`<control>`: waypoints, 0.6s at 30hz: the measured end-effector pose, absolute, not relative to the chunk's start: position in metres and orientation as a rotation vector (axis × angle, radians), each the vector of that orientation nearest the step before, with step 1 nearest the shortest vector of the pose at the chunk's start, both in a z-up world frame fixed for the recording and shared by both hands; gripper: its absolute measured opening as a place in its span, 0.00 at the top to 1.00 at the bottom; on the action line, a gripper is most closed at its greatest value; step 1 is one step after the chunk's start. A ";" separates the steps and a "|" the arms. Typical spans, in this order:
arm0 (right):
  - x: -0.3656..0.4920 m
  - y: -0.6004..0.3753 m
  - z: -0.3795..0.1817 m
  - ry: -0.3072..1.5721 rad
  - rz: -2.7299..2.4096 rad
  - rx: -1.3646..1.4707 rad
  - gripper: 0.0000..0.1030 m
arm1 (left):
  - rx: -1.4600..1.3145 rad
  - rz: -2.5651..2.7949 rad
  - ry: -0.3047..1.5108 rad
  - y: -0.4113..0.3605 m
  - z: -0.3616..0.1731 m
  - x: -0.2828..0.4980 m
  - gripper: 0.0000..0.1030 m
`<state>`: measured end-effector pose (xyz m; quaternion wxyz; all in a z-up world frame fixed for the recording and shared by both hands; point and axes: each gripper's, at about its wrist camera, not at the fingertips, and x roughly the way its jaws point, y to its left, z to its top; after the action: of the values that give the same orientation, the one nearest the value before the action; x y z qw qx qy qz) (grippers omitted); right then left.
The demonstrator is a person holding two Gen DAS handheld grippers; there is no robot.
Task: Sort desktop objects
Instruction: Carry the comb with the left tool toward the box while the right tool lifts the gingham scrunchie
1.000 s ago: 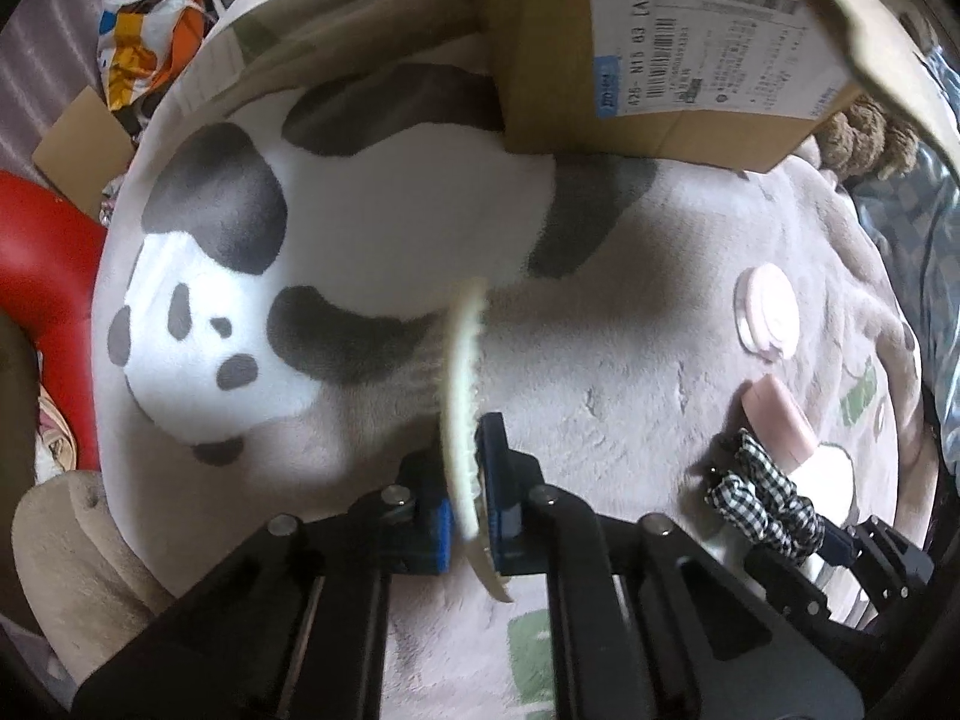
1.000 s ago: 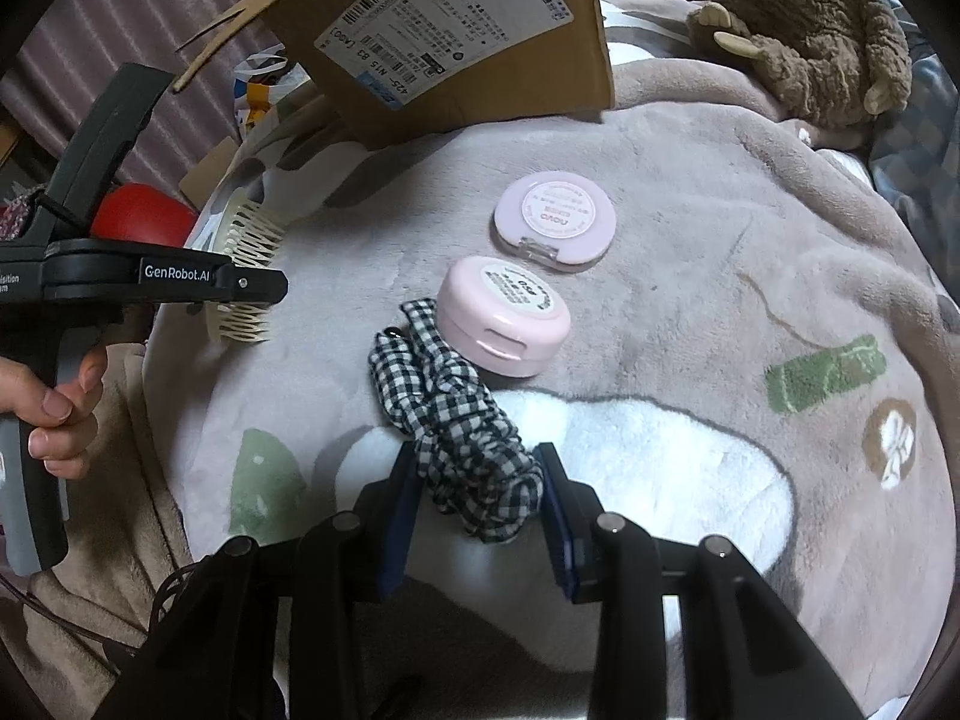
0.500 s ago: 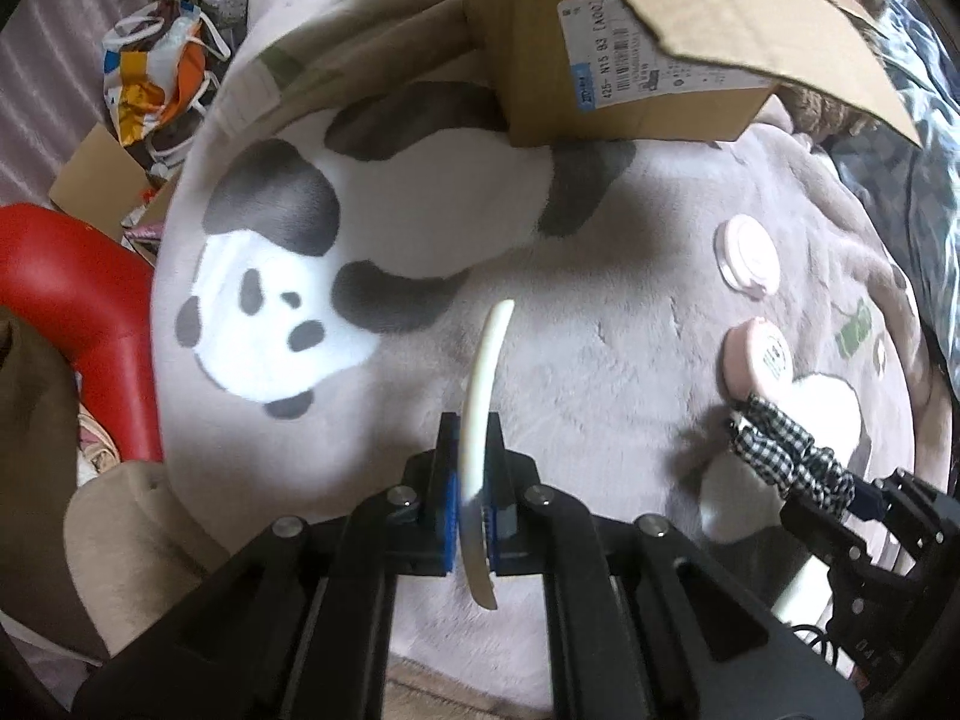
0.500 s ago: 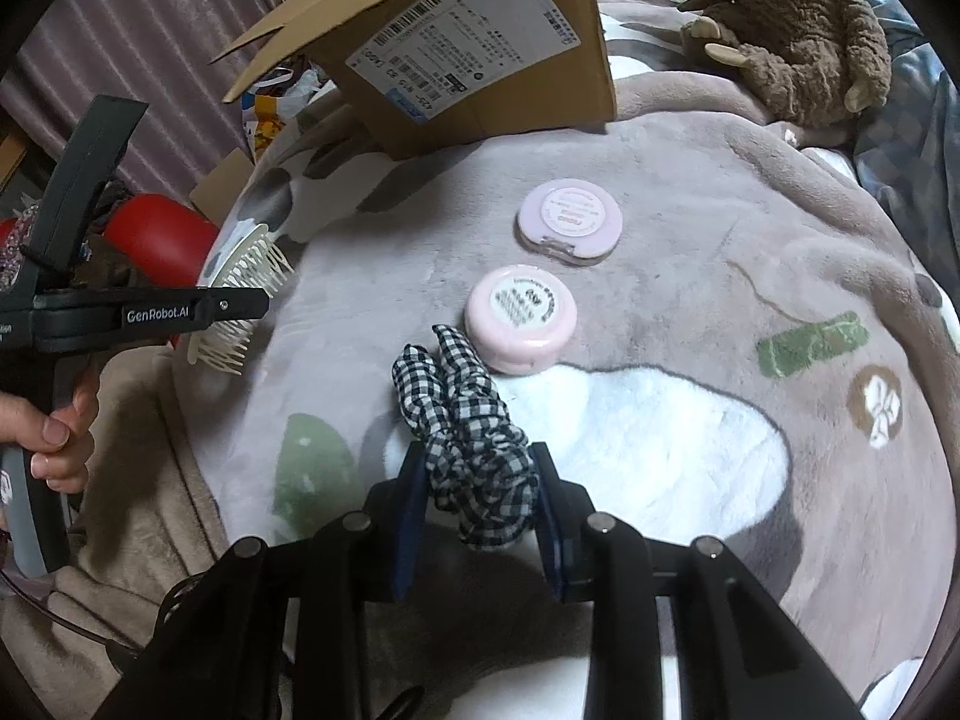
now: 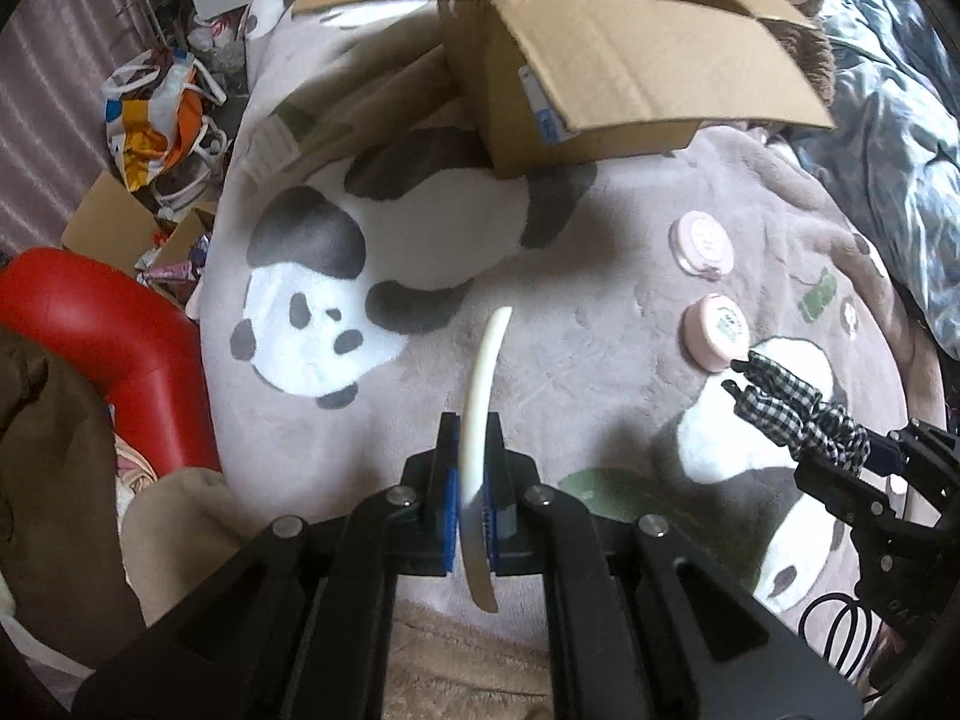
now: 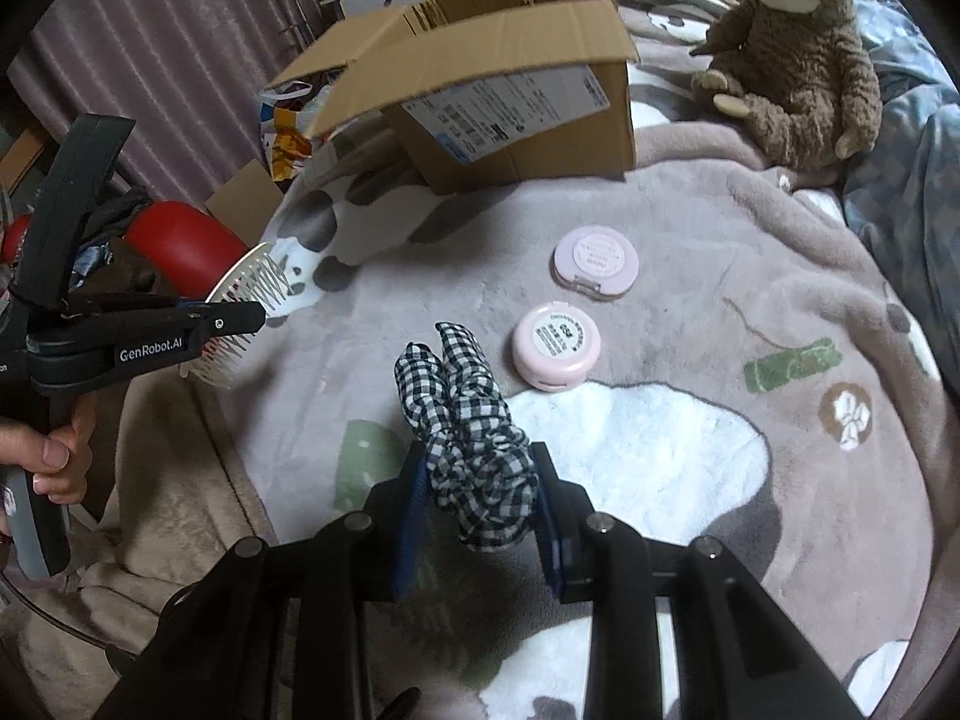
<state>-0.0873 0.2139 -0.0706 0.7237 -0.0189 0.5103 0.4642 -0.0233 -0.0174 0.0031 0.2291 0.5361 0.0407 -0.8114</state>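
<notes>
Comb and scrunchie held above the blanket

The comb (image 5: 483, 384) was clamped in the shut left claw (image 5: 473, 516); the scrunchie (image 6: 465, 432) was pinched by the right claw (image 6: 480, 516), near two compacts (image 6: 557, 348) and the open box (image 6: 510, 114).

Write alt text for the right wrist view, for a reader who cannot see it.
The right gripper holds a black-and-white checked scrunchie above a grey panda-print blanket. Two round pink compacts lie beyond it, before an open cardboard box and a plush sloth. At left, the left gripper holds a white hair comb.
</notes>
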 end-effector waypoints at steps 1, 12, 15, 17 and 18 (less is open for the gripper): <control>-0.087 0.213 -0.066 1.123 1.028 -0.040 0.69 | 1.472 -2.238 0.098 -0.015 0.006 -0.024 0.94; -0.078 0.205 -0.022 1.051 1.026 -0.026 0.69 | 1.435 -2.289 -0.029 -0.005 0.040 -0.033 0.94; -0.070 0.205 -0.011 1.029 1.033 -0.008 0.70 | 1.422 -2.303 -0.052 -0.004 0.049 -0.038 0.94; -0.066 0.205 -0.004 1.004 1.042 0.000 0.70 | 1.405 -2.321 -0.078 -0.001 0.057 -0.043 0.94; -0.064 0.205 -0.001 0.995 1.043 -0.001 0.69 | 1.400 -2.329 -0.086 0.000 0.060 -0.045 0.94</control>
<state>-0.0639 0.2055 -0.0008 0.7513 -0.0005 0.4556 0.4775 -0.0447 -0.0001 0.0603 0.2096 0.5036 -0.0309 -0.8376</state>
